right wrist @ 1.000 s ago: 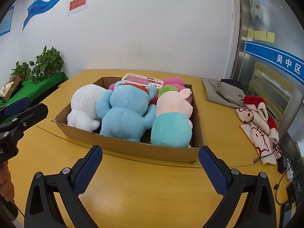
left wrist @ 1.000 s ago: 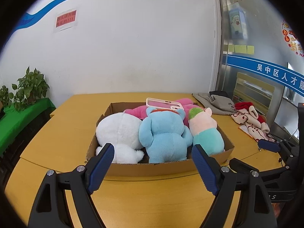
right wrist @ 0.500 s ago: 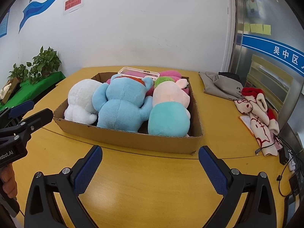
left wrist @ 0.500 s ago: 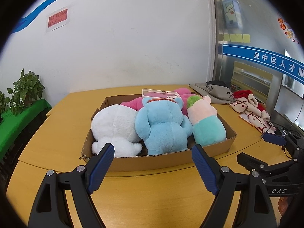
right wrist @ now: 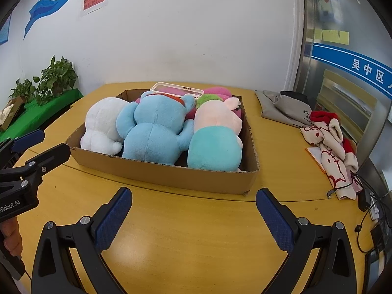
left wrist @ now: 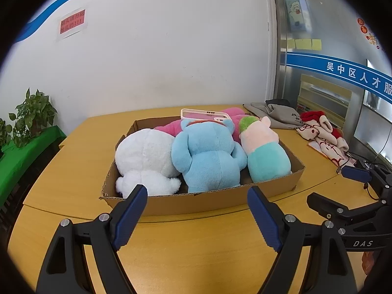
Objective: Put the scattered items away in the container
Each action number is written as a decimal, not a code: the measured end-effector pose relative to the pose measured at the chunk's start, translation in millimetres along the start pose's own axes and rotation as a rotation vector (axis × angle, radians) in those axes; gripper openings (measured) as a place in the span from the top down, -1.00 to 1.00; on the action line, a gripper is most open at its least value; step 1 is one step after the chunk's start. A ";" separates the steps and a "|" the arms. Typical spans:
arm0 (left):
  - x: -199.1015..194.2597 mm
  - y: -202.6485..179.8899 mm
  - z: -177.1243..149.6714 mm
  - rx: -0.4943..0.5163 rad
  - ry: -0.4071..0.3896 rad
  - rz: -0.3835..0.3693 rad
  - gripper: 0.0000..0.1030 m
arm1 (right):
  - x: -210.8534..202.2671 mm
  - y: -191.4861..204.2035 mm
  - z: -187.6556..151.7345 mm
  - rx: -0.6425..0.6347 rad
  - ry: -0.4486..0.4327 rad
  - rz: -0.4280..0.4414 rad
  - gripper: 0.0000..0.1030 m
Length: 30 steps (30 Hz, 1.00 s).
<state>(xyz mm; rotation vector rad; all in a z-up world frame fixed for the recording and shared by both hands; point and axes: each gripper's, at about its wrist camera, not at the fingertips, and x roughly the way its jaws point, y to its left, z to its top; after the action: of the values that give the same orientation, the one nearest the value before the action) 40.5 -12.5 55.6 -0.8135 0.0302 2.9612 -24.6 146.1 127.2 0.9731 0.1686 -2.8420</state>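
A shallow cardboard box (left wrist: 201, 202) (right wrist: 171, 174) stands on the yellow table. It holds a white plush (left wrist: 144, 156) (right wrist: 103, 122), a blue plush (left wrist: 208, 156) (right wrist: 154, 129), a pink-and-teal plush (left wrist: 264, 154) (right wrist: 215, 137), a pink plush (left wrist: 235, 115) behind them, and a pink phone case (left wrist: 204, 115) (right wrist: 176, 89) on top. My left gripper (left wrist: 197, 210) is open and empty in front of the box. My right gripper (right wrist: 193, 215) is open and empty in front of the box, to the right of the left one.
A grey cloth bag (right wrist: 284, 107) and a red-and-white patterned cloth (right wrist: 328, 142) lie on the table right of the box. Cables and a charger (right wrist: 367, 196) lie at the right edge. Potted plants (right wrist: 56, 78) stand on a green stand at left. A white wall is behind.
Both grippers have drawn back slightly and shifted, so the box sits a little differently in view. Nothing was picked up or released, and both stay open.
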 end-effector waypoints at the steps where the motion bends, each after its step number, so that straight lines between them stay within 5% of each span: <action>1: -0.2 0.9 -0.5 -0.006 0.001 0.000 -0.62 | -0.3 0.3 -0.3 -0.001 0.000 -0.001 -0.99; 30: 11.2 5.1 -15.9 -0.037 0.045 0.046 -0.62 | 7.5 -0.8 -15.6 0.031 0.020 0.002 -0.99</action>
<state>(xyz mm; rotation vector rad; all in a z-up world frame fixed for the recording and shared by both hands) 38.6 -17.4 36.2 -0.8952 -0.0033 2.9942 -21.3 148.6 110.4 1.0075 0.1250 -2.8417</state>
